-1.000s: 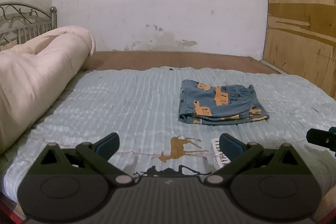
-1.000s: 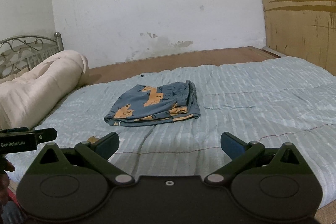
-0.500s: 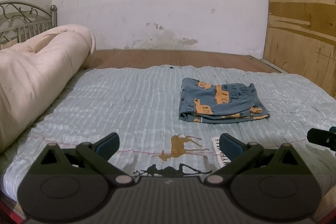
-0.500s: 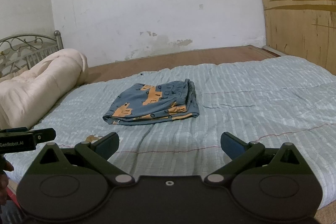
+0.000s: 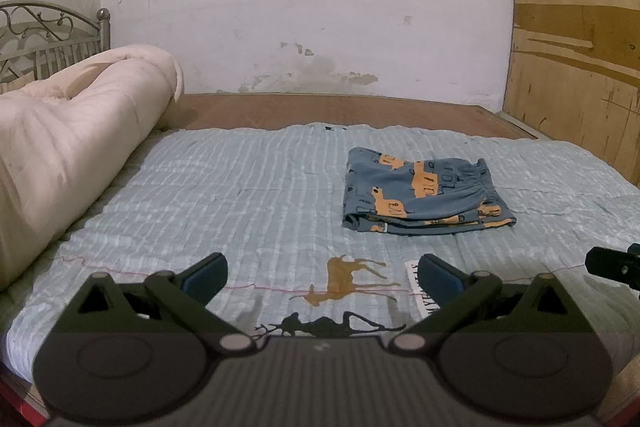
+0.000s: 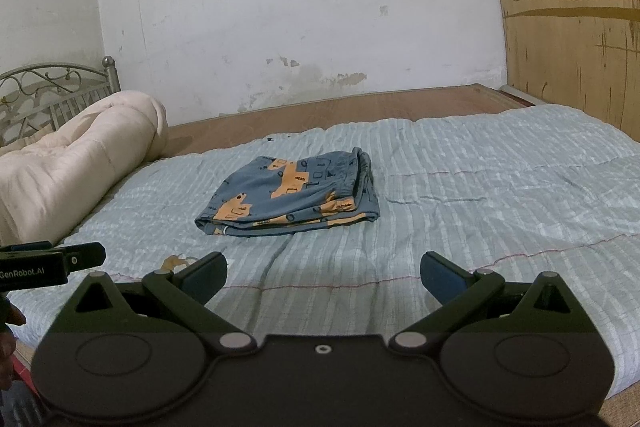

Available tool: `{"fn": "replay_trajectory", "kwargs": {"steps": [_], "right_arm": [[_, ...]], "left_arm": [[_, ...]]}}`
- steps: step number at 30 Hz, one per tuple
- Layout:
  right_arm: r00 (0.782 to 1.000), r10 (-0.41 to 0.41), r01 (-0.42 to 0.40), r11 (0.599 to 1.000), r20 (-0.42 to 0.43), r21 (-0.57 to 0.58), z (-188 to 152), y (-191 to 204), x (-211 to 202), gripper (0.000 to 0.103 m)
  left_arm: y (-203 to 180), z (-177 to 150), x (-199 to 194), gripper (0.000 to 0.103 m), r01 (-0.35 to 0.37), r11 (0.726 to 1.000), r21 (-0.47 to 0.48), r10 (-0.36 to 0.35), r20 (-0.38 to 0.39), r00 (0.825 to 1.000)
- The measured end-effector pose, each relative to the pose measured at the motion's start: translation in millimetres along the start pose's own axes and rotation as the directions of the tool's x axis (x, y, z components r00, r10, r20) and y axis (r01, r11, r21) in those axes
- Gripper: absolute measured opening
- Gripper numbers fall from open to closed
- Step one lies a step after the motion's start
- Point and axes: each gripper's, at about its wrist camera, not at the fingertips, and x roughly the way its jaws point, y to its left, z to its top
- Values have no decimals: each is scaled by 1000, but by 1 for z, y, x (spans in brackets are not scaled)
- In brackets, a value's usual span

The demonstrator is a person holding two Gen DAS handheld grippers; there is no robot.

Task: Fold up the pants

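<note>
Blue pants with orange prints [image 5: 424, 197] lie folded into a flat rectangle on the pale blue quilt [image 5: 248, 199]; the right wrist view shows the pants [image 6: 296, 199] near the bed's middle. My left gripper [image 5: 322, 277] hangs open over the quilt's near edge, well short of the pants, nothing between its fingers. My right gripper [image 6: 322, 277] is open too, held back from the pants and empty. The left gripper's body [image 6: 48, 263] shows at the left edge of the right wrist view, with part of a hand below it.
A rolled cream duvet [image 5: 64, 155] lies along the bed's left side by a metal headboard [image 5: 48, 35]. Bare wooden bed board [image 5: 340, 109] runs along the white wall. A plywood wall [image 5: 576, 67] stands at the right. Deer prints [image 5: 348, 275] mark the quilt's near edge.
Both grippers have drawn slightly back and up from the bed; the folded pants lie as before. Both stay open.
</note>
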Motion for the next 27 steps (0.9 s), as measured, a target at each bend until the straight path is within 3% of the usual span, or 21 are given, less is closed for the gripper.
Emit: {"fn": "replay_trajectory", "kwargs": {"steps": [27], "right_arm": [[1000, 2, -2, 1000, -16, -2, -5, 0, 6, 102]], "left_arm": [[-5, -2, 9, 103, -37, 999, 0, 37, -47, 998]]}}
